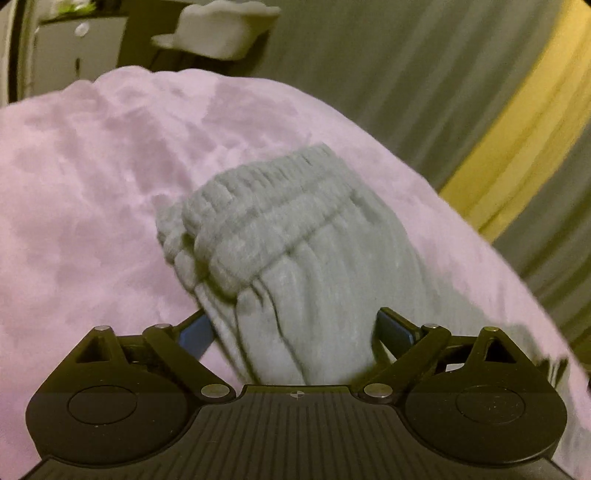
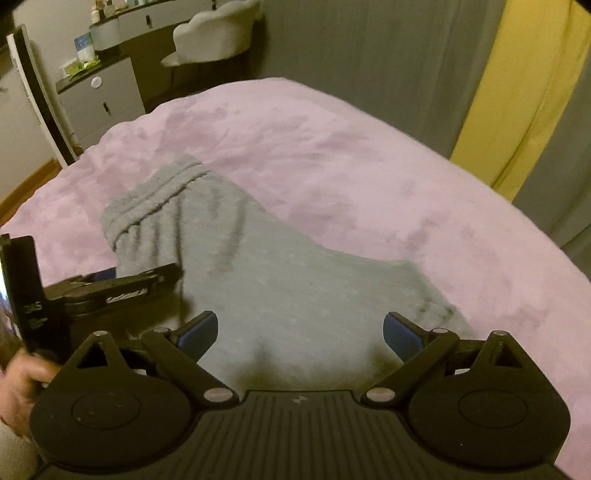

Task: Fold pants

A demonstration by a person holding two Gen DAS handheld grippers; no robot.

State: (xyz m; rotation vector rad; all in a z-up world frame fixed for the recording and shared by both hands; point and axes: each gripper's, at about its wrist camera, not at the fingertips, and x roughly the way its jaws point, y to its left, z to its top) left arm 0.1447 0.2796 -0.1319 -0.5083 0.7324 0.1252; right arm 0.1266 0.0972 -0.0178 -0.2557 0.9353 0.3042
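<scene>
**Operator:** Grey knit fabric identified. Confirm item and location.

**Technician:** Item is the pants (image 2: pixel 266 280), lying on the bed (image 2: pixel 369 177), which carries a pink plush cover. The garment appears already doubled lengthwise, one leg on the other; this is a judgement from the stacked waistband (image 1: pixel 258 218).

**Operator:** State the orientation.

**Technician:** The long axis runs away from both cameras. The ribbed waistband is the far end; the leg portion leads back toward the tools and passes under the lower frame edge in both views, so the hems are not visible.

**Operator:** Tool status.

**Technician:** Left gripper (image 1: pixel 295 334): jaws apart, with fabric lying between the blue pads (image 1: pixel 395 332); no clamping is evident. Right gripper (image 2: pixel 301 334): jaws apart, poised over the seat and thigh area, holding nothing. In the right wrist view the left gripper (image 2: pixel 122 288) sits at the garment's left edge, nearer the waistband than the right.

**Operator:** Requirement for the next move.

**Technician:** Probably a crosswise fold along the long axis, near end to waistband. Each tool would need to close on its own side edge. Risk: layers may shift on the plush cover.

**Operator:** Surroundings.

**Technician:** Grey and yellow curtains (image 2: pixel 517 92), a white chair (image 2: pixel 218 33), a cabinet (image 2: pixel 99 99).
</scene>
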